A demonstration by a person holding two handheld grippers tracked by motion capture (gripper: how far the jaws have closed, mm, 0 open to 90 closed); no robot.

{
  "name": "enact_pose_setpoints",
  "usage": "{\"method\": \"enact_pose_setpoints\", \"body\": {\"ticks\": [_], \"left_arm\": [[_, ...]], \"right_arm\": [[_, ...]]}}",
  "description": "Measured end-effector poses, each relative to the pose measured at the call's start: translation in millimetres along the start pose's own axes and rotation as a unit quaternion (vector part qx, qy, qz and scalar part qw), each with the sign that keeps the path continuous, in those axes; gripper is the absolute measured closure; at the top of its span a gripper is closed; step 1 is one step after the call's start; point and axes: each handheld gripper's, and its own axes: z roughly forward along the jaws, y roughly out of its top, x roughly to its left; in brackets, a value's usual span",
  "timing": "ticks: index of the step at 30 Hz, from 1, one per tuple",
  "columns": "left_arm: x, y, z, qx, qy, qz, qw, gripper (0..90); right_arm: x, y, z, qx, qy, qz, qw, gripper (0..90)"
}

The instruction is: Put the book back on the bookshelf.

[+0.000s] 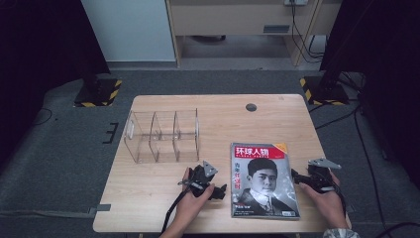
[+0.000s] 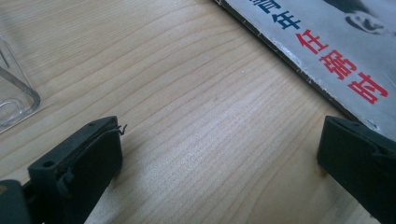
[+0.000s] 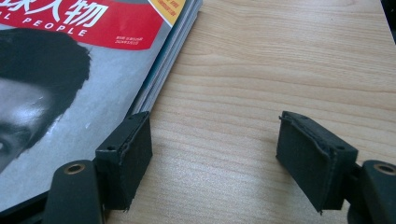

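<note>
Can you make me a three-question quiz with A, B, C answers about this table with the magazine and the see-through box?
1. Where does the magazine lie?
A. Inside the clear box
B. Flat on the table, between the two grippers
C. On the floor

2. What colour is the band across the top of its cover?
A. Red
B. Green
C. Purple

3. How do the jaws of the left gripper stand?
A. Shut on the magazine
B. Shut on the box
C. Open, with bare table between them

Answers: 1 B, it lies on the wood with the right gripper at its other side. 2 A, the band is red. 3 C, only wood shows between them; the clear box stands apart.
</note>
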Motion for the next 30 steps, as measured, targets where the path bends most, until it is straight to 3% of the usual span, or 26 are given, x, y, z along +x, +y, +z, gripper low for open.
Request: {"method": "enact_pose_setpoints", "body": {"ticks": [4,8,10,14,17,18,21,22,30], "left_arm": [[0.4,-1.6,-1.8,0.001,-0.006,0.008,0.9999,0.0],[0.5,-1.5,-1.8,0.001,-0.007,0.009,0.9999,0.1],[-0.5,-1.2,-3.6,-0.012,-0.019,-0.004,0.9997,2.7],[-6.1,0.7,-7.1,-0.025,-0.022,0.0,0.9995,3.7],[-7.2,2.3,-8.0,-0.04,-0.032,-0.005,0.9987,5.2],[-9.4,4.1,-8.7,-0.053,-0.039,-0.009,0.9978,5.9],[-12.5,5.3,-9.9,-0.061,-0.048,-0.017,0.9968,8.4],[-16.1,5.8,-11.5,-0.069,-0.066,-0.02,0.9953,9.1],[-43.4,5.4,-6.2,-0.062,-0.106,0.017,0.9923,11.5]], "right_arm": [[-0.2,0.0,-0.2,0.002,0.002,-0.003,1.0,26.2],[-6.9,1.8,-3.1,-0.008,0.013,0.023,0.9996,29.1],[-10.3,3.1,-7.6,-0.021,0.014,0.037,0.999,29.0],[-8.6,4.3,-13.0,-0.022,0.022,0.04,0.9987,26.8],[-4.0,5.8,-15.1,-0.026,0.031,0.037,0.9985,25.5],[2.4,7.0,-16.1,-0.028,0.044,0.027,0.9983,24.1],[14.0,9.1,-14.8,-0.025,0.064,0.008,0.9976,22.4],[17.4,9.7,-13.3,-0.025,0.07,0.003,0.9972,22.2],[34.2,9.7,-2.1,0.0,0.099,-0.026,0.9947,18.5]]}}
